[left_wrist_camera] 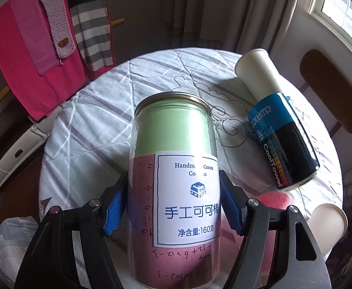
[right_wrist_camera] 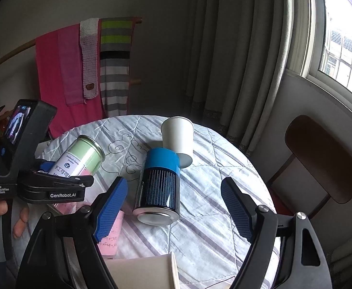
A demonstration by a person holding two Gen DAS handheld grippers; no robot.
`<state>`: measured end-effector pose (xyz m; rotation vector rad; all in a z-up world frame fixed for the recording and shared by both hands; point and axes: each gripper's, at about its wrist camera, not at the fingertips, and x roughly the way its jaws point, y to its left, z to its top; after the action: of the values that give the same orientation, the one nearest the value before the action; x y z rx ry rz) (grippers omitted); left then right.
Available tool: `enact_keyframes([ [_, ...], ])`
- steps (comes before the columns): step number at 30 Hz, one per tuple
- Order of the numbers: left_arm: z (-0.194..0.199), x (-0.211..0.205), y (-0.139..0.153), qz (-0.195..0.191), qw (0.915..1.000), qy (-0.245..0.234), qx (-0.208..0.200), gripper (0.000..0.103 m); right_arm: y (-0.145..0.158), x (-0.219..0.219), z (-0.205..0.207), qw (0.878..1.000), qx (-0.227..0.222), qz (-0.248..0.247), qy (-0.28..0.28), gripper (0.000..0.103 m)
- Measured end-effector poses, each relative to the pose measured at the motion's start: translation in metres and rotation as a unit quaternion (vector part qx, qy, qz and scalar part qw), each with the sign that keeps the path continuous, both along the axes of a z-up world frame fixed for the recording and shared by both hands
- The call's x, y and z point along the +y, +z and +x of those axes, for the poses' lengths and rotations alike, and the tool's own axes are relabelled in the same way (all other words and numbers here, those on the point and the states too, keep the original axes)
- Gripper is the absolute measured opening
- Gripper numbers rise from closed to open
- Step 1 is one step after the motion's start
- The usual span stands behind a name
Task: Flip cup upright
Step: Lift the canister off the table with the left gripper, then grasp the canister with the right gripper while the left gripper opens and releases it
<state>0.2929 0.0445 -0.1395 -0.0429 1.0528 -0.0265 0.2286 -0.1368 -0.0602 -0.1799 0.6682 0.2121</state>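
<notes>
Round table [right_wrist_camera: 212,192] with quilted striped cloth carries everything. Left gripper [left_wrist_camera: 173,212] fingers clamp a clear cookie jar [left_wrist_camera: 173,168], tilted, long axis pointing away from the camera. Right gripper [right_wrist_camera: 173,212] fingers spread wide, holding nothing. Blue Cool Towel can [right_wrist_camera: 160,183] stands just ahead between them. White paper cup [right_wrist_camera: 178,142] sits beyond the can, leaning, mouth up-left, base lower right; right gripper looks nearer.

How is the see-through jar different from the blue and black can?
The jar is clear, with green and pink paper inside; the can is blue and black. The left gripper clamps the jar; nothing grips the can, which sits between the open right gripper's fingers. Both are tall and round.
</notes>
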Motion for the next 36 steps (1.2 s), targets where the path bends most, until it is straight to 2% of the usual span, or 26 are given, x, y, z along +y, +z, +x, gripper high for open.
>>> enact_keyframes([
  [4,-0.017,0.015,0.012,-0.002,0.9998,0.013,-0.017,0.071,0.007,0.010,-0.006,1.000,-0.009,-0.006,0.004,0.081],
  [9,-0.058,0.022,0.023,-0.008,0.9997,-0.008,-0.020,0.071,0.011,0.025,-0.022,1.000,-0.006,-0.011,0.009,0.081],
  [14,-0.094,0.016,0.015,-0.011,0.9994,-0.031,-0.009,0.071,0.015,0.032,-0.039,1.000,0.003,-0.008,0.002,0.081],
  [19,-0.101,0.006,-0.002,-0.008,0.9988,-0.048,-0.001,0.071,0.011,0.034,-0.051,1.000,0.022,-0.001,-0.006,0.081],
  [21,-0.102,0.001,-0.005,0.008,0.9986,-0.052,-0.001,0.072,0.010,0.035,-0.056,1.000,0.027,-0.001,-0.009,0.081],
  [24,-0.110,-0.003,-0.002,0.024,0.9977,-0.062,-0.009,0.082,0.008,0.037,-0.061,0.999,0.037,-0.001,-0.013,0.081],
  [29,-0.137,0.011,0.016,0.014,0.9969,-0.070,-0.033,0.089,0.009,0.047,-0.067,0.998,0.056,0.004,-0.019,0.081],
  [33,-0.168,0.029,0.028,0.019,0.9961,-0.069,-0.051,0.091,0.005,0.060,-0.061,0.992,0.114,0.050,-0.005,0.081],
  [36,-0.188,0.045,0.036,0.024,0.9959,-0.062,-0.062,0.092,-0.007,0.077,-0.048,0.975,0.196,0.103,0.016,0.081],
])
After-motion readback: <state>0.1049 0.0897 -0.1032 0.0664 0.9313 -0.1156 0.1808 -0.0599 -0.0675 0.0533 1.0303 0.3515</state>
